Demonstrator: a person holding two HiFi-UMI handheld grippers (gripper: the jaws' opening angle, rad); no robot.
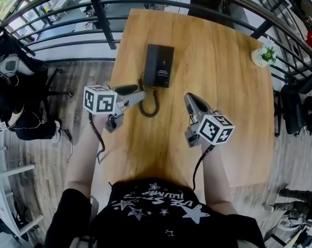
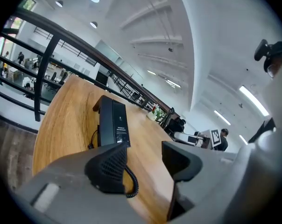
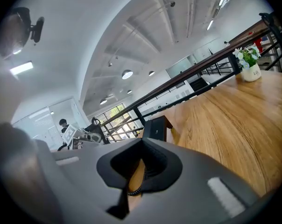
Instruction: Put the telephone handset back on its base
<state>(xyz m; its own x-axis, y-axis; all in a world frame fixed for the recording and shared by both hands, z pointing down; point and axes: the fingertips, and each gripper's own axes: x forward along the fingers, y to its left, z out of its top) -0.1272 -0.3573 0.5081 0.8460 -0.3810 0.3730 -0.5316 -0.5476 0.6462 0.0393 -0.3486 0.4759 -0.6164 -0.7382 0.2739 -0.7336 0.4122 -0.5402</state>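
Checking handset (image 2: 108,167) | off its base (image 2: 114,122), right beside one side of my left gripper (image 2: 148,155), jaws spread wide, not pinching | base straight ahead on bench (image 1: 218,87) | right gripper (image 3: 140,164) farther off, jaws pressed together, empty

Not much to read here tbh. The telephone base (image 1: 159,65) has a couple of lines of tiny white print, too small to make out. The black shirt (image 1: 161,211) has white lettering among stars, upside down and illegible. Dark letters on the white vase (image 3: 250,72), unreadable too.
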